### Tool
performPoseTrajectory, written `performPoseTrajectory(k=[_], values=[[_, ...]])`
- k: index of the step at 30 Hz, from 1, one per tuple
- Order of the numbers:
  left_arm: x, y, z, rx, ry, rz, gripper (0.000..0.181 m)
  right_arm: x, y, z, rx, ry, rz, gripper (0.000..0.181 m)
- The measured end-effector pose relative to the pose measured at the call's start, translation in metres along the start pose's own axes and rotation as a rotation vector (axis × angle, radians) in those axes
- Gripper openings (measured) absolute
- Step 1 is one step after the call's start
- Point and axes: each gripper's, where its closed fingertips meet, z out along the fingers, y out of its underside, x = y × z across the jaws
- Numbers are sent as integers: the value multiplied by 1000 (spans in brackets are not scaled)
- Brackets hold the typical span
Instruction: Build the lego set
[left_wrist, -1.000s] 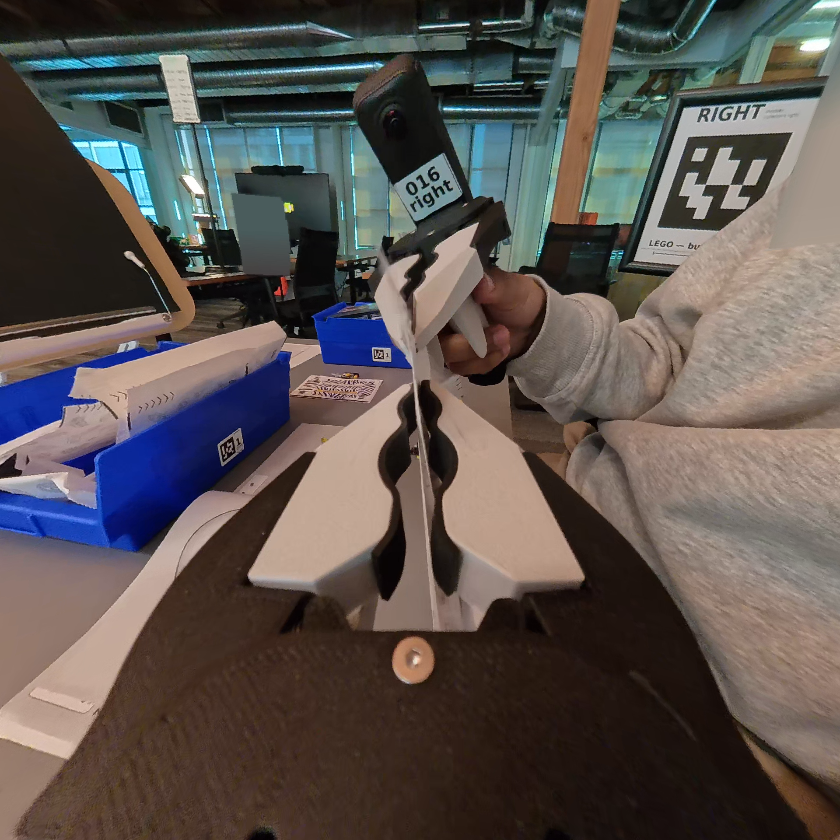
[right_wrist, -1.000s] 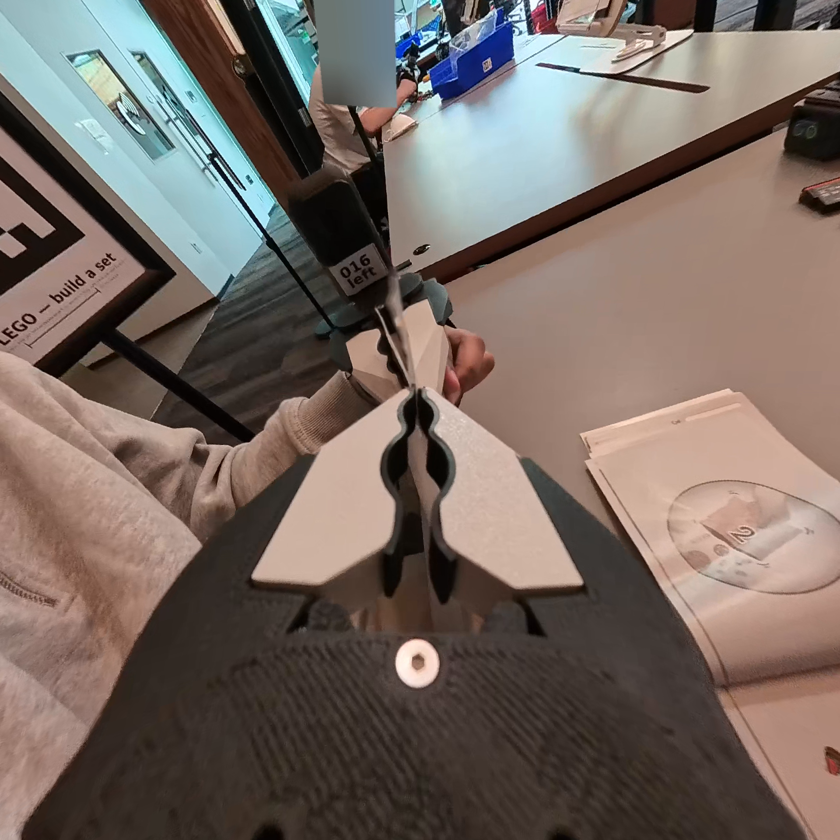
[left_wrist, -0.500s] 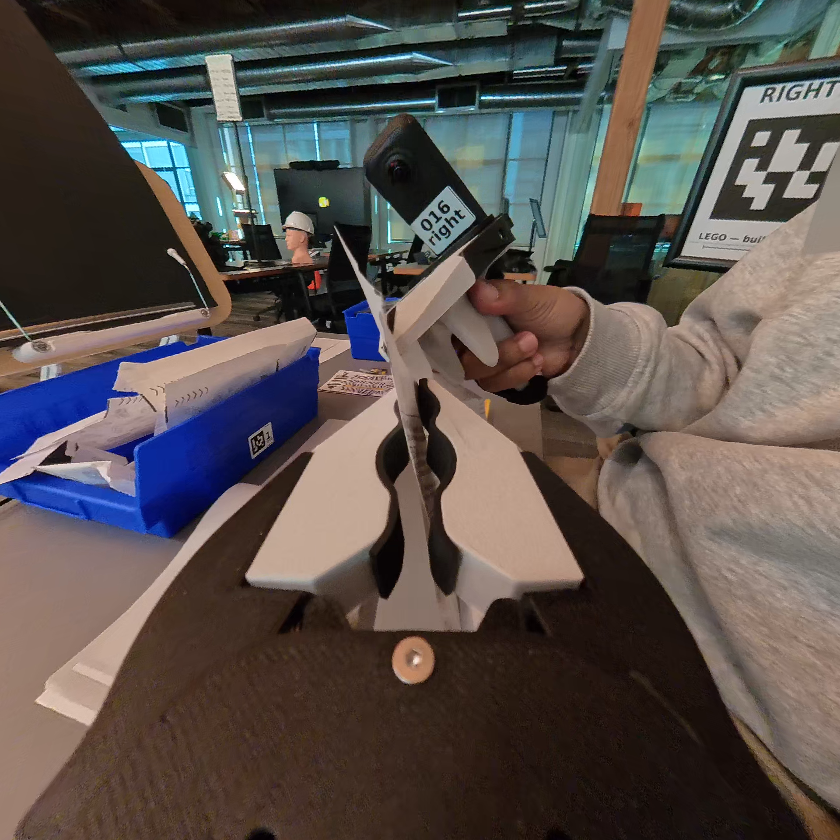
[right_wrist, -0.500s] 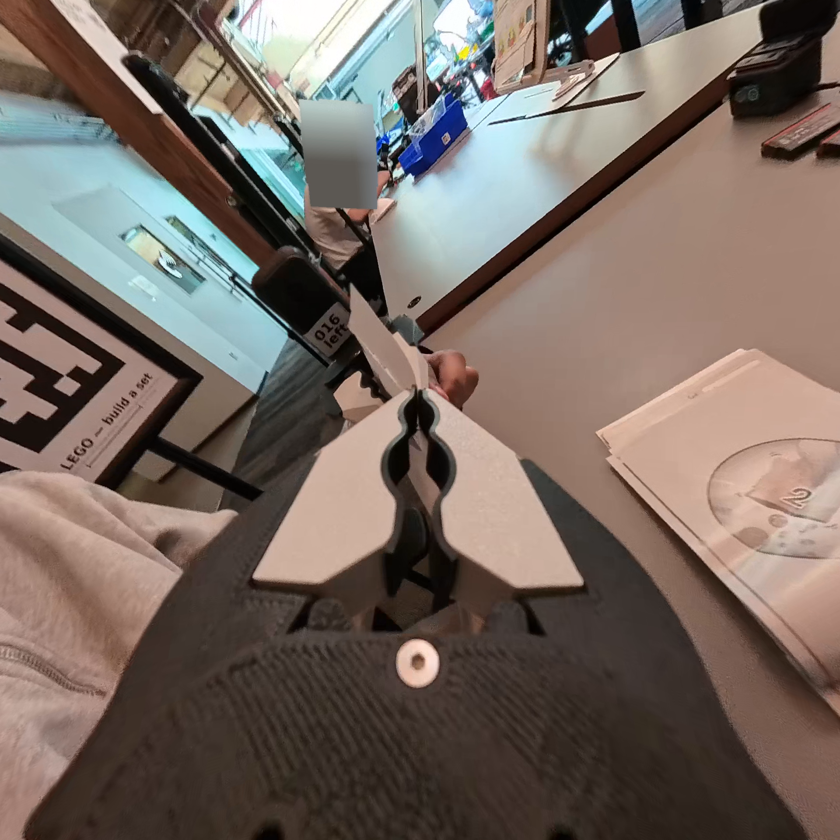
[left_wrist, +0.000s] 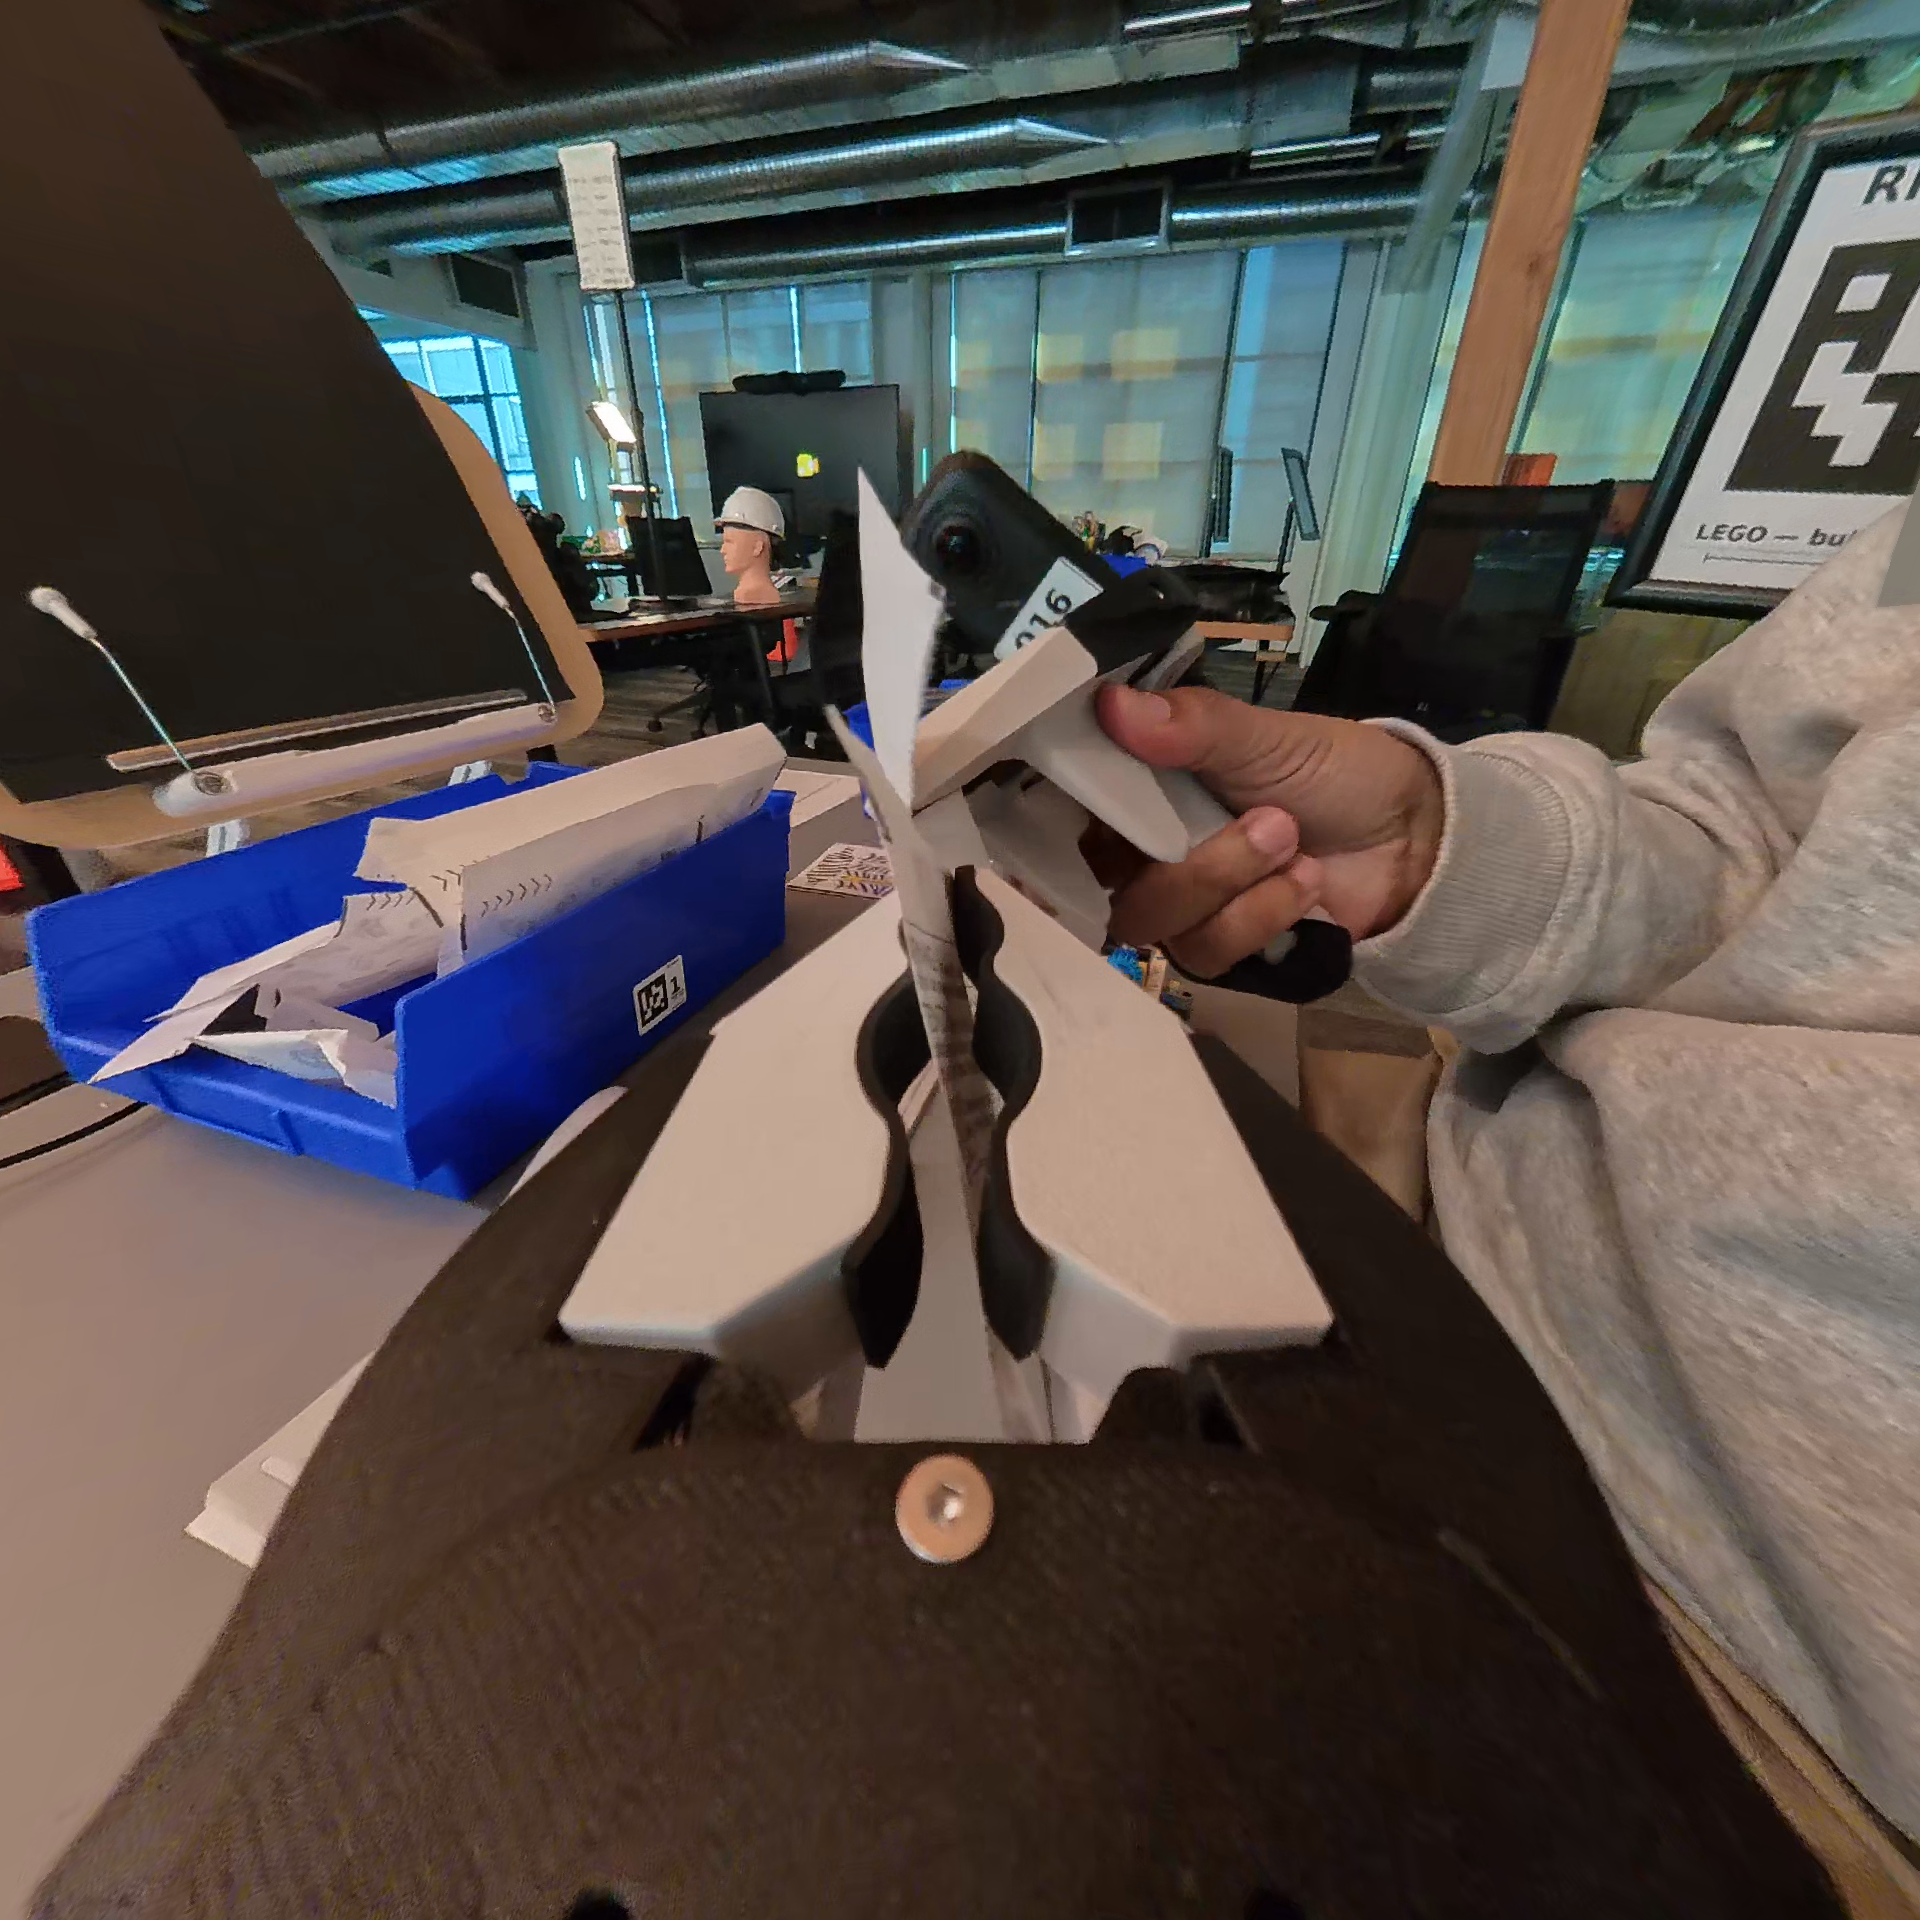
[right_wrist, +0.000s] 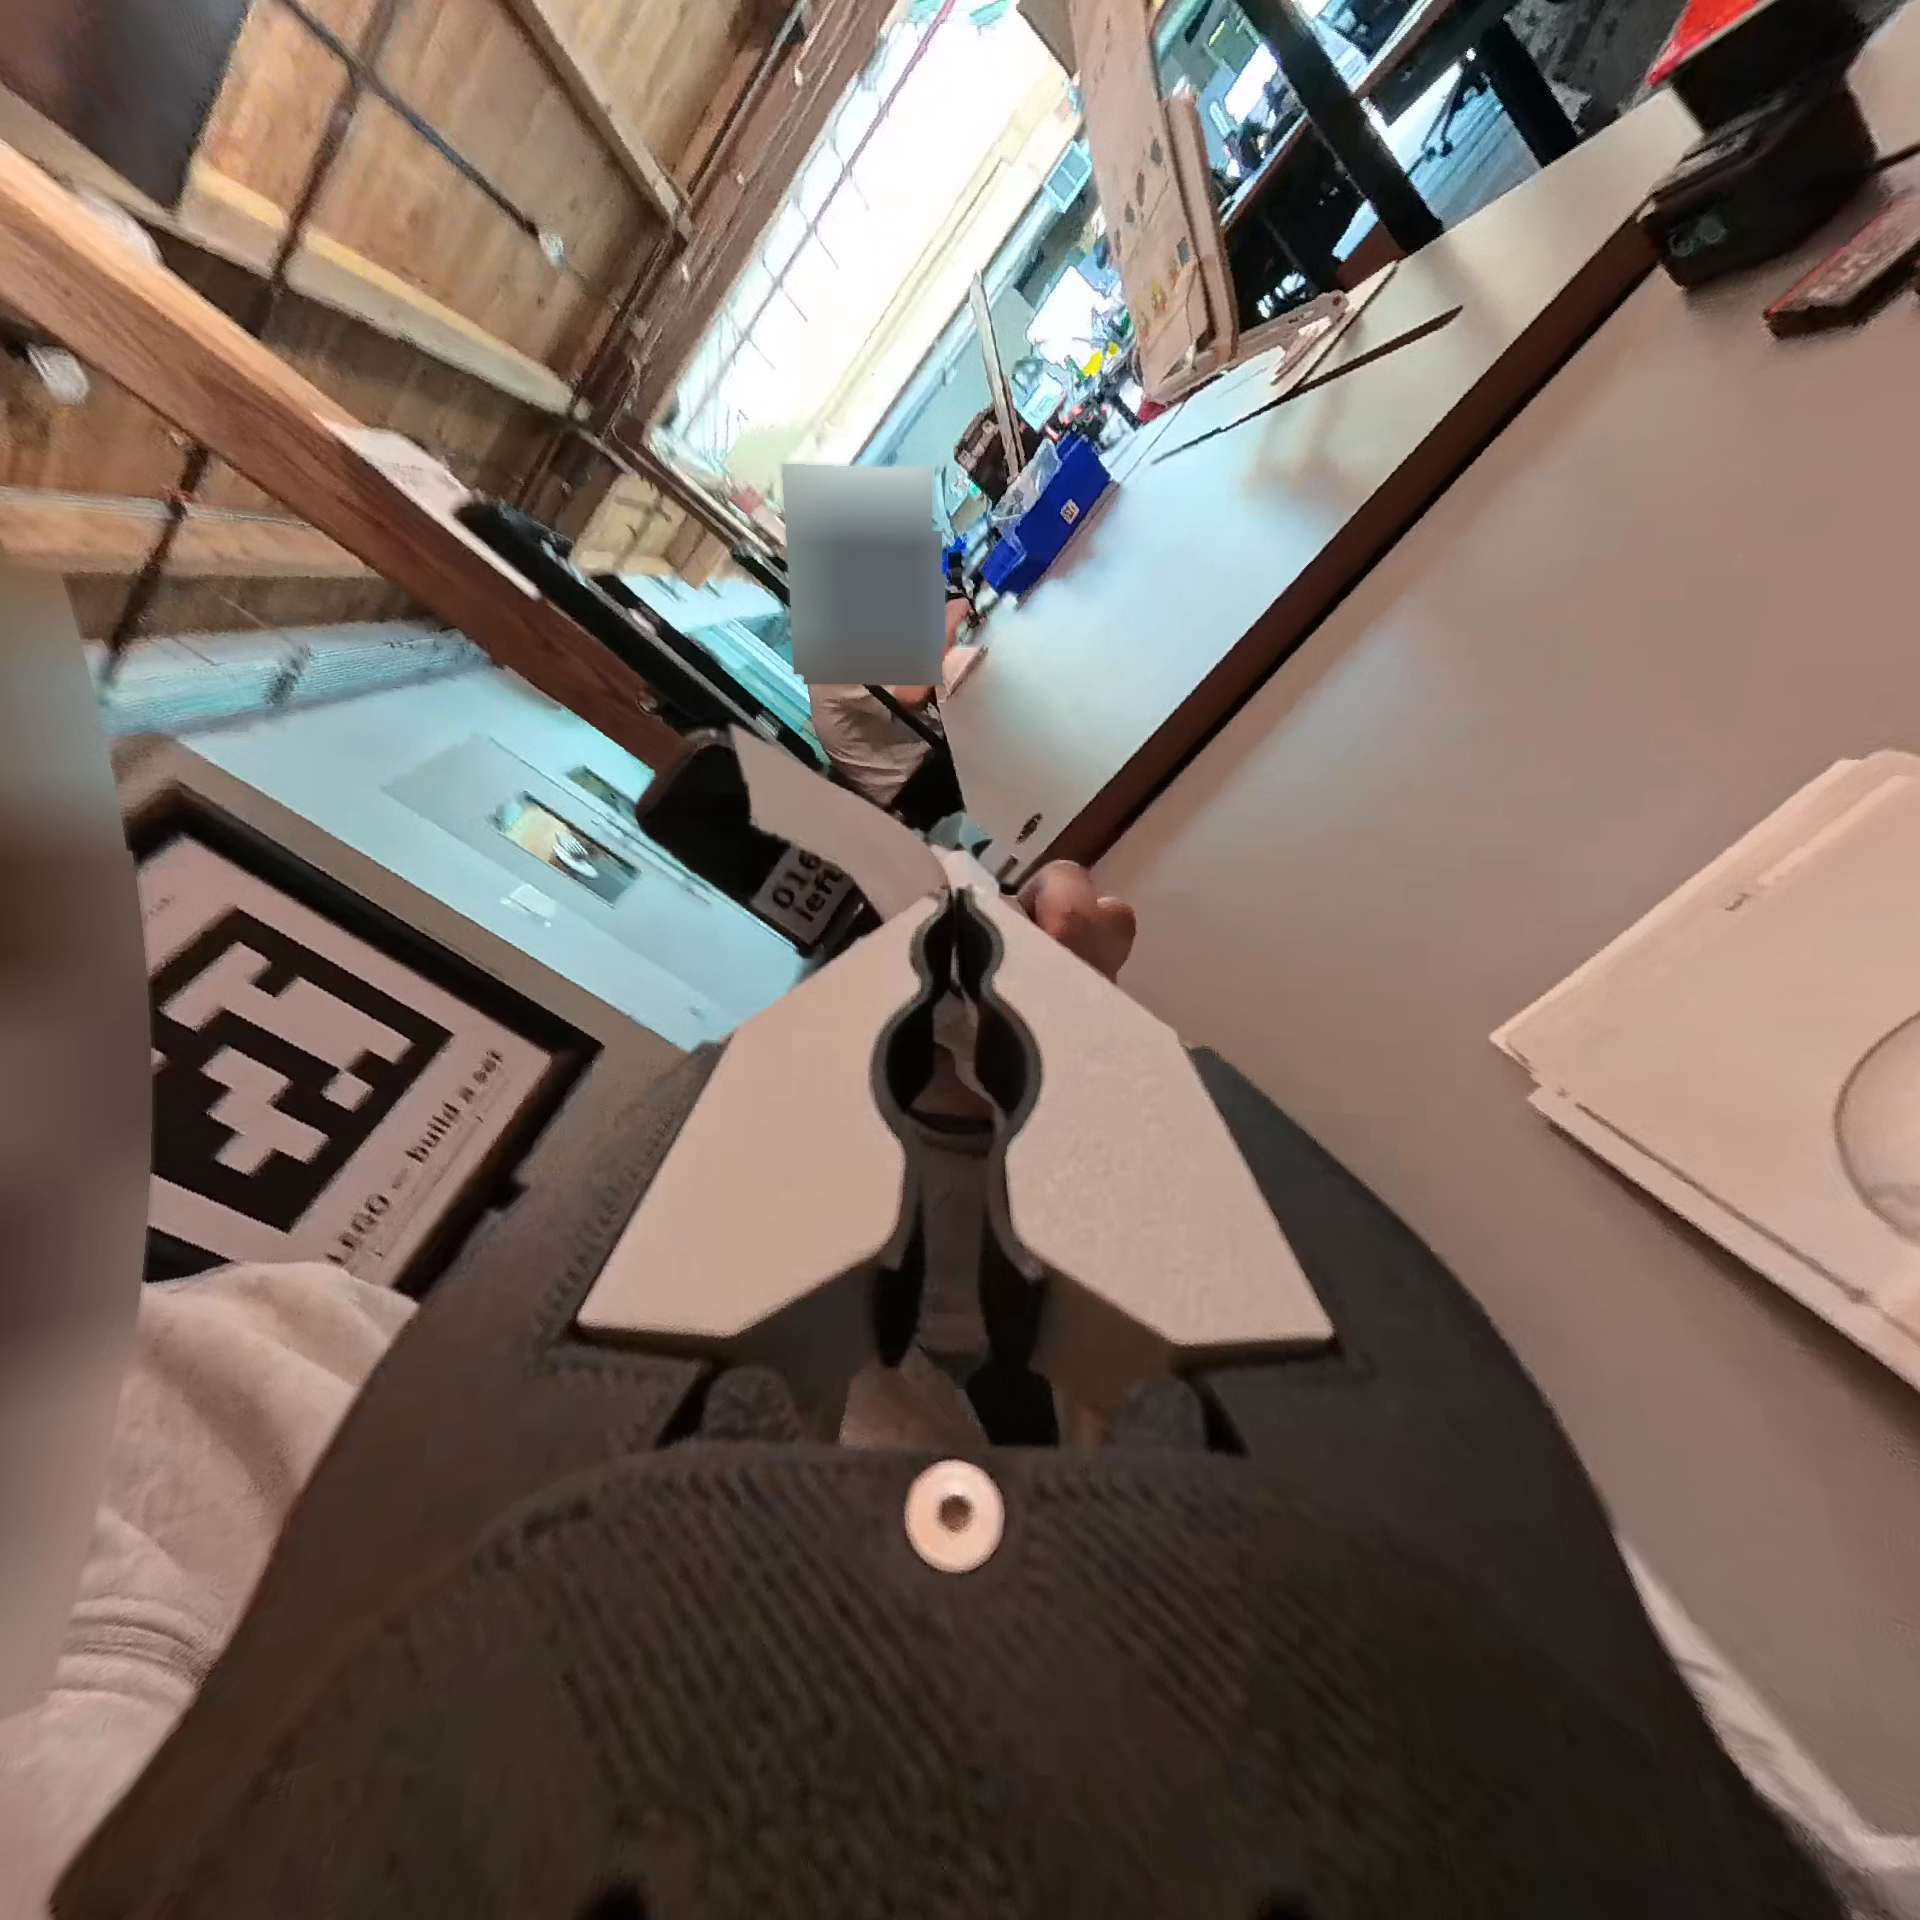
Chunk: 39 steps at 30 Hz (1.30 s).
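Observation:
A white paper bag (left_wrist: 940, 1039) is pinched edge-on between the jaws of my left gripper (left_wrist: 945, 883), which is shut on it. My right gripper (left_wrist: 920, 795) sits just above and beyond, tilted over to the right, shut on the same bag; a torn flap (left_wrist: 883, 623) stands up to its left. In the right wrist view my right gripper (right_wrist: 956, 902) is shut on the bag's white flap (right_wrist: 831, 831), and the left gripper (right_wrist: 800, 894) is mostly hidden behind it. What the bag holds is hidden.
A blue bin (left_wrist: 582, 1029) of torn paper bags stands to the left on the grey table (left_wrist: 156, 1299), below a black board stand (left_wrist: 260, 520). An instruction booklet (right_wrist: 1714, 1039) lies on the table on the right. My grey sleeve (left_wrist: 1662, 987) is close by on the right. The grippers are tip to tip, or close to it.
The right gripper has tipped over and twisted away from the left one. The bag has torn further, and a flap now sticks up. Both views have swung round.

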Motion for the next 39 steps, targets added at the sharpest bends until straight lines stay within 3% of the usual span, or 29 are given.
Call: performPoseTrajectory(k=[2,5,9,12,14,17,22,28,39], values=[[4,0,-5,9,41,-16,0,-8,4,1,-80,-15,-98,2],[14,0,-11,16,122,-56,0,-25,5,-4,-175,-59,-196,19],[27,-1,-12,5,216,-97,0,-27,21,-8,-356,-38,-315,23],[34,3,-11,-23,262,-121,0,-30,35,-6,-449,-48,-373,20],[37,4,-10,-31,280,-131,0,-29,39,-5,-478,-39,-414,0],[33,4,-9,-20,259,-130,0,-26,36,-3,-469,-7,-426,0],[23,-3,-8,34,205,-124,0,-24,23,2,-346,-7,-292,0],[12,8,-7,-2,148,-132,0,-7,19,5,-253,-34,-78,0],[1,17,-7,-41,82,-111,0,9,16,8,-170,9,20,0]])
